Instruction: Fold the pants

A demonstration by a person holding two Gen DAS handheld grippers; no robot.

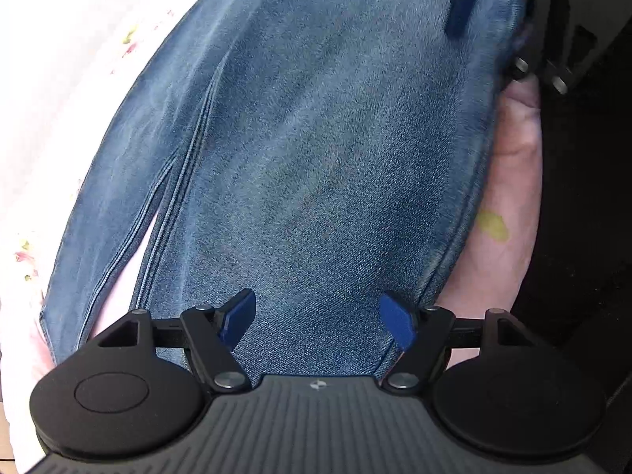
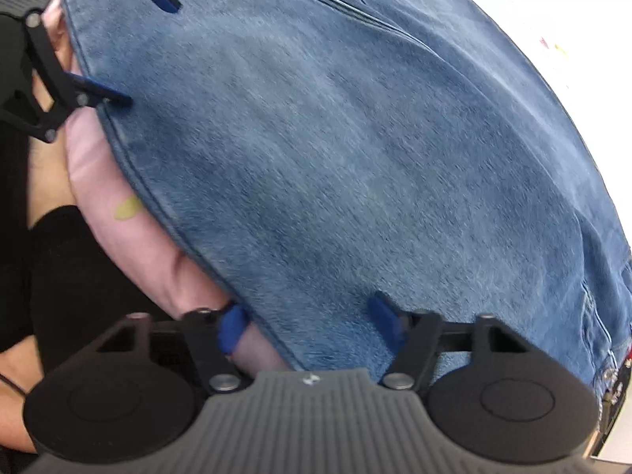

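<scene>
- Pants [image 1: 316, 150] — blue denim, spread flat on a pink floral cover [image 1: 509, 181]; the near edge of the cloth runs along the cover's rounded border, just before the person's dark clothing.
- Left gripper [image 1: 318, 318]: jaws wide apart, blue pads poised over bare denim near the edge; no cloth lies pinched between them.
- Right gripper [image 2: 310, 322]: jaws at a middling width, straddling the hemmed edge of the pants, 1 pad over the pink cover and 1 over the denim. The pads do not appear to press on the cloth, so it reads as not yet gripped.
- The 2 grippers stand well apart along the same side of the garment; each shows at the far corner of the other's view.
- Judged stage: start of a grasp on the near edge, ahead of a fold.
- Risk 1 — the right pad resting on the cover may gather the bedding together with the denim, dragging it into the fold.
- Risk 2: the left jaws, set on flat cloth away from the edge, may close on a shallow pucker and slip off when lifted.
- Risk 3: unequal grips would lift the edge askew, leaving a crooked fold.
</scene>
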